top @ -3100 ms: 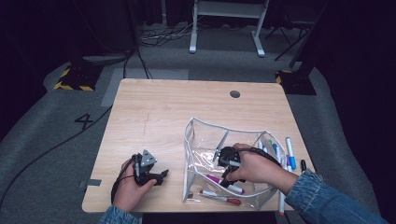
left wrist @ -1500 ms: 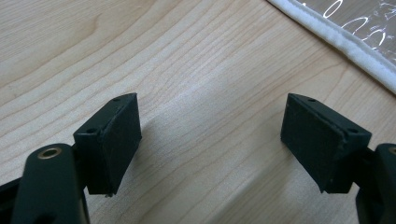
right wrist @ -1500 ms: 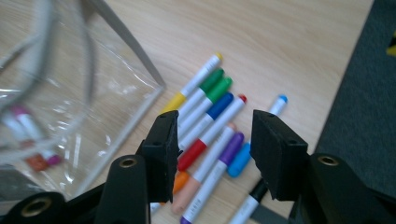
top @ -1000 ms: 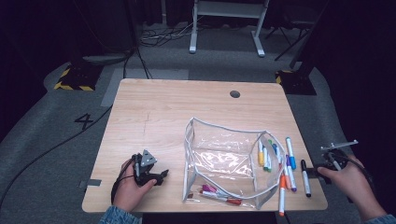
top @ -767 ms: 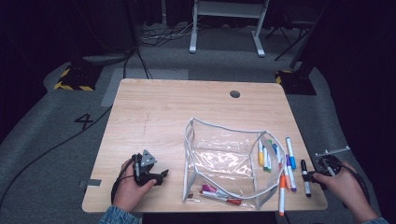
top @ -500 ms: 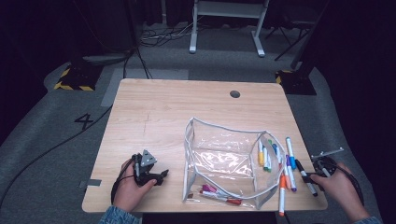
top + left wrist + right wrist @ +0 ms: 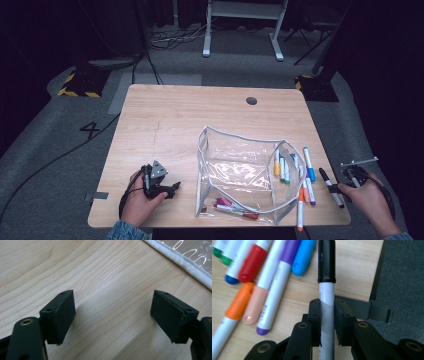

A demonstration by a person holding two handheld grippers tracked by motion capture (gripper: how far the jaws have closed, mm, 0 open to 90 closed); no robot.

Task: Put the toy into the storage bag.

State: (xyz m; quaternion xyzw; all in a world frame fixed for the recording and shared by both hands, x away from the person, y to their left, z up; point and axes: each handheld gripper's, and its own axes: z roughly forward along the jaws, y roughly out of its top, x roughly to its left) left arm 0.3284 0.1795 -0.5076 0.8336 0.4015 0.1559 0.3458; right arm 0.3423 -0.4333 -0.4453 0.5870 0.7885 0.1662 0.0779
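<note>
My right gripper [image 7: 327, 312], jaws just closed, pinches the black marker [image 7: 326, 277] at the tabletop's right edge [image 7: 327, 155], so a tilt could drop it off.

Your far half of the table [image 7: 190, 115] lies open. The clear pouch [image 7: 240, 170] blocks the near middle, and loose markers [image 7: 305, 185] crowd the strip along its right side.

The table [image 7: 190, 120] is seen as pale matt wood grain; the pouch [image 7: 240, 170] as clear glossy plastic edged in white cloth; the black-capped marker [image 7: 326, 290] as smooth plastic.
</note>
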